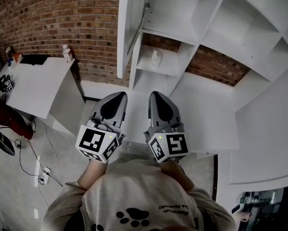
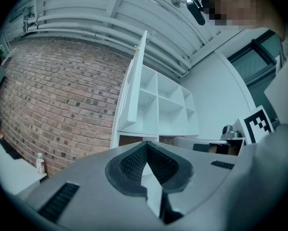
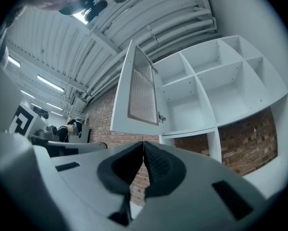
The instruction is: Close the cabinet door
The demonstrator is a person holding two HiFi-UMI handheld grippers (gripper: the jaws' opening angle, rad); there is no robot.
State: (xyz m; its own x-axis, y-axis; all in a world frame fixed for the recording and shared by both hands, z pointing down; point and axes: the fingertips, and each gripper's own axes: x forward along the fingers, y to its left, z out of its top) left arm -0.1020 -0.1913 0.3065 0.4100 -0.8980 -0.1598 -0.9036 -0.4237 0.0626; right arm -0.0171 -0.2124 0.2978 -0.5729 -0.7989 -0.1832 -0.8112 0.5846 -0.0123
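The person is holding both tools side by side, pointing toward 12 o'clock at the white cabinet (image 1: 208,8). The left gripper (image 1: 119,96) is clenched, its jaws pressed together on nothing, and the right gripper (image 1: 155,95) is likewise clenched and empty. The cabinet door (image 1: 126,30) is standing open at 12 o'clock, swung out from the cabinet's left compartment, well apart from both grippers. A brick wall (image 1: 62,13) is showing at 10 o'clock and a white table (image 1: 35,83) at 9 o'clock.
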